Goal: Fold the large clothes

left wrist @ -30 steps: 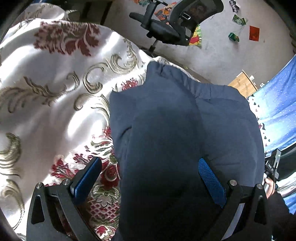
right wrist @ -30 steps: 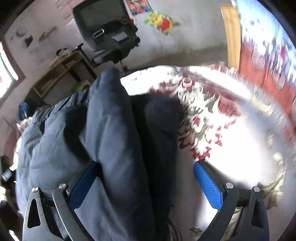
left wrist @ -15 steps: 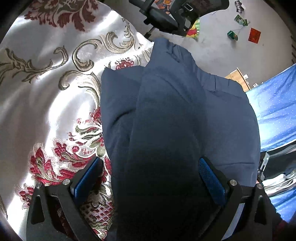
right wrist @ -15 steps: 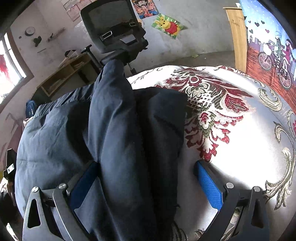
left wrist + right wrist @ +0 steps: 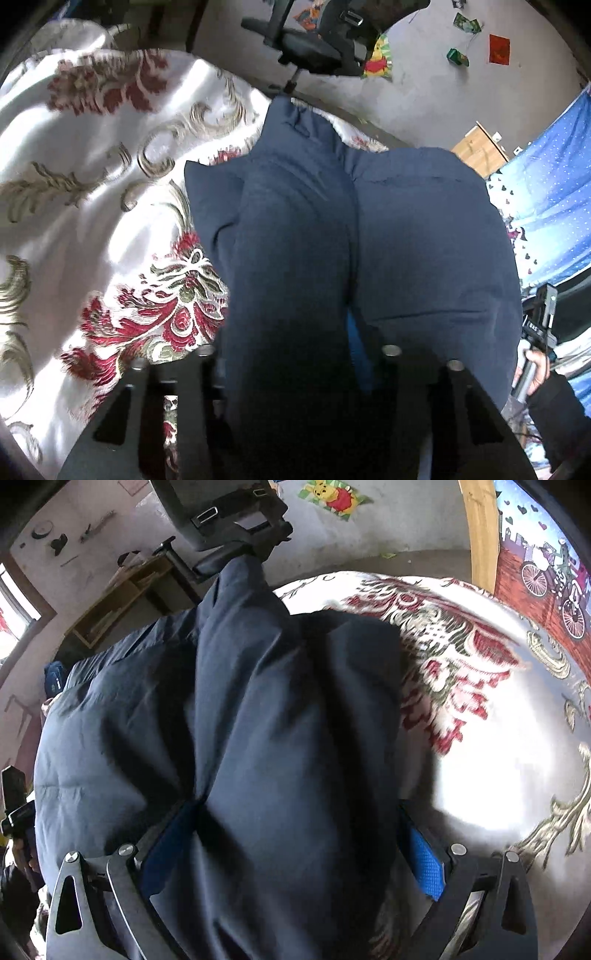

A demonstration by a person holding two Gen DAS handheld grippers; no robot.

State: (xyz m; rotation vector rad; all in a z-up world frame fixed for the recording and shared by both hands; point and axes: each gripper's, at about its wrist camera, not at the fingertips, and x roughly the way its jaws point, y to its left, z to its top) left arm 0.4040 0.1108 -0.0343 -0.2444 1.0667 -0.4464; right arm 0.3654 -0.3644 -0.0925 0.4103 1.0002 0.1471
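Nearest, the left gripper (image 5: 291,369) fingers pinch a thick ridge of the navy garment (image 5: 406,240), and the right gripper (image 5: 291,845) fingers clamp the same fold. It looks padded, soft and bulky (probably light), lying on the brocade-covered surface (image 5: 92,155); grip gathered folds.

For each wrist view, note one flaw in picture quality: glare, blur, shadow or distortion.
Left wrist view: fisheye bends the room's edges; the navy garment falls into deep shadow near the left gripper. Right wrist view: glare washes out the patterned cloth, whose red motif is motion-blurred.
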